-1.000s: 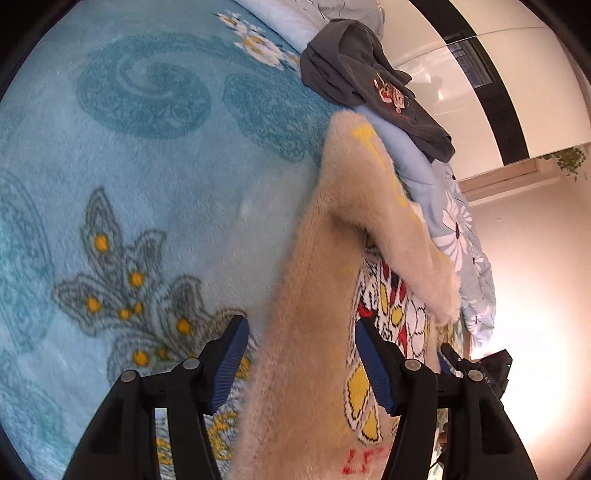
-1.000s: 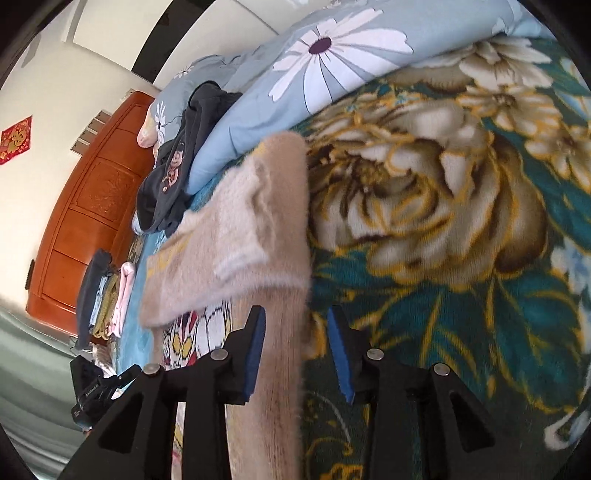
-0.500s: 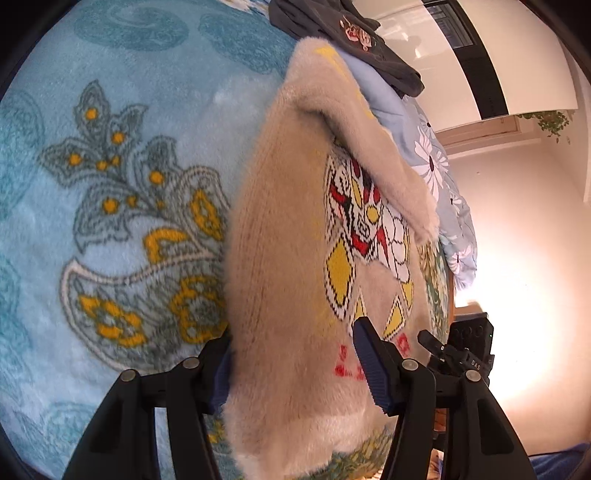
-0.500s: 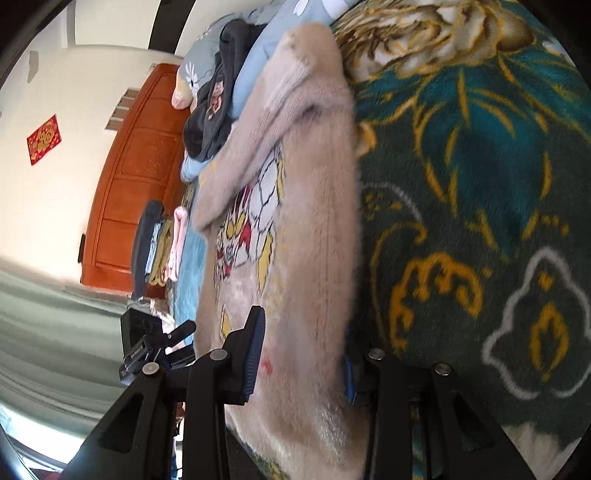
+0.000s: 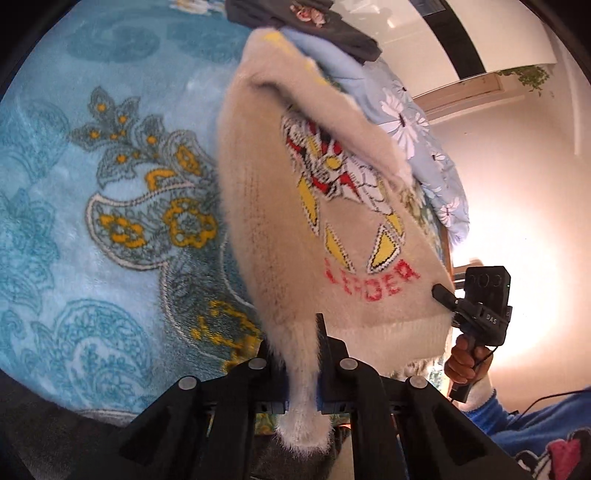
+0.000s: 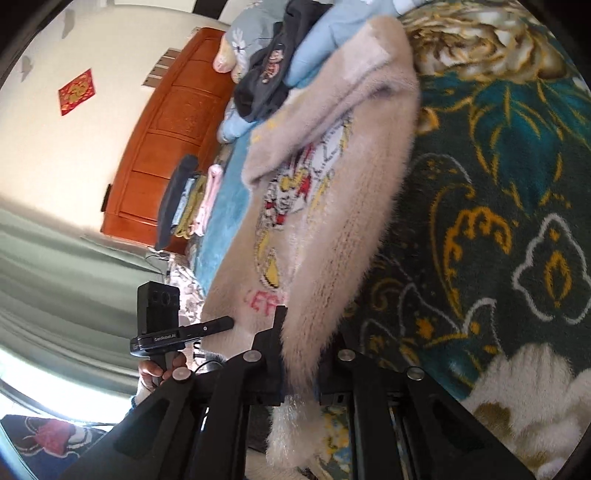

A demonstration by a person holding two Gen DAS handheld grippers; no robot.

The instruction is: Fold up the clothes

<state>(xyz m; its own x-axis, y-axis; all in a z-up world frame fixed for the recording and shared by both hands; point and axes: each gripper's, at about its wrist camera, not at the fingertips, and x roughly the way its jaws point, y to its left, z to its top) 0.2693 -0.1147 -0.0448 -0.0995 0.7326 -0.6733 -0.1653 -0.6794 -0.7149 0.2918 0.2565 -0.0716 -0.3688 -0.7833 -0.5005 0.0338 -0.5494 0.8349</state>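
A fluffy beige sweater (image 5: 266,206) with a red, yellow and white pattern and red letters lies stretched along the bed, one sleeve folded across its chest. My left gripper (image 5: 303,354) is shut on the sweater's hem corner, lifted off the blue floral blanket (image 5: 92,221). In the right wrist view the same sweater (image 6: 332,206) runs up the frame, and my right gripper (image 6: 299,347) is shut on the other hem corner. Each view shows the opposite gripper at the hem's far end, the right one (image 5: 445,299) and the left one (image 6: 221,325).
A dark grey garment (image 5: 314,22) and a light blue floral duvet (image 5: 417,133) are heaped beyond the sweater's collar. A dark green floral blanket (image 6: 498,229) covers the bed's right side. Folded clothes (image 6: 192,199) lie by the wooden headboard (image 6: 166,140). A hand (image 5: 465,363) holds the right gripper.
Both grippers slid back along the sweater to its hem, closed on the corners and lifted the hem off the blanket.
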